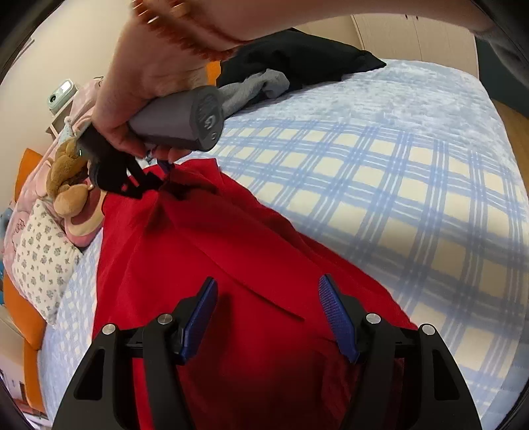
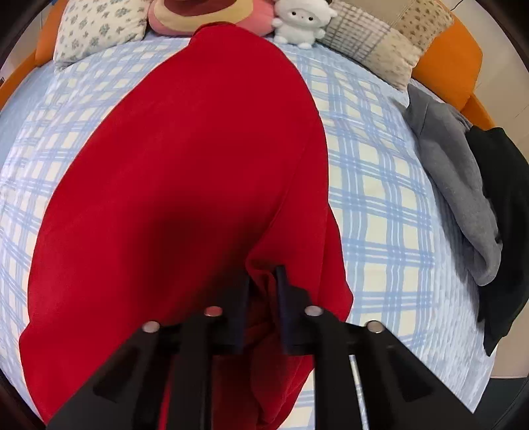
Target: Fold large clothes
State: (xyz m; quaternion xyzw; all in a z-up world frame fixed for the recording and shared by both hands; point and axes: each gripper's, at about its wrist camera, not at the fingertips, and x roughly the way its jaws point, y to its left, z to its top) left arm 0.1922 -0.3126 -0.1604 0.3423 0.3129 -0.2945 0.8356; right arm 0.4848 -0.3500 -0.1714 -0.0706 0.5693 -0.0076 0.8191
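A large red garment point(image 1: 211, 251) lies spread on the blue checked bedspread point(image 1: 396, 185). My left gripper point(image 1: 267, 291) is open just above the red cloth, its blue pads point(image 1: 334, 311) apart and empty. My right gripper point(image 1: 155, 178), held in a hand, shows in the left wrist view pinching an edge of the red garment. In the right wrist view the red garment point(image 2: 185, 172) stretches away over the bedspread point(image 2: 380, 185), and my right gripper point(image 2: 263, 274) is shut on a fold of it.
A grey garment point(image 2: 463, 185) and a black garment point(image 2: 502, 225) lie at the bed's side. Pillows point(image 2: 99, 26), a white plush sheep point(image 2: 302, 20) and a brown teddy point(image 1: 69, 182) sit at the orange headboard point(image 2: 449, 53).
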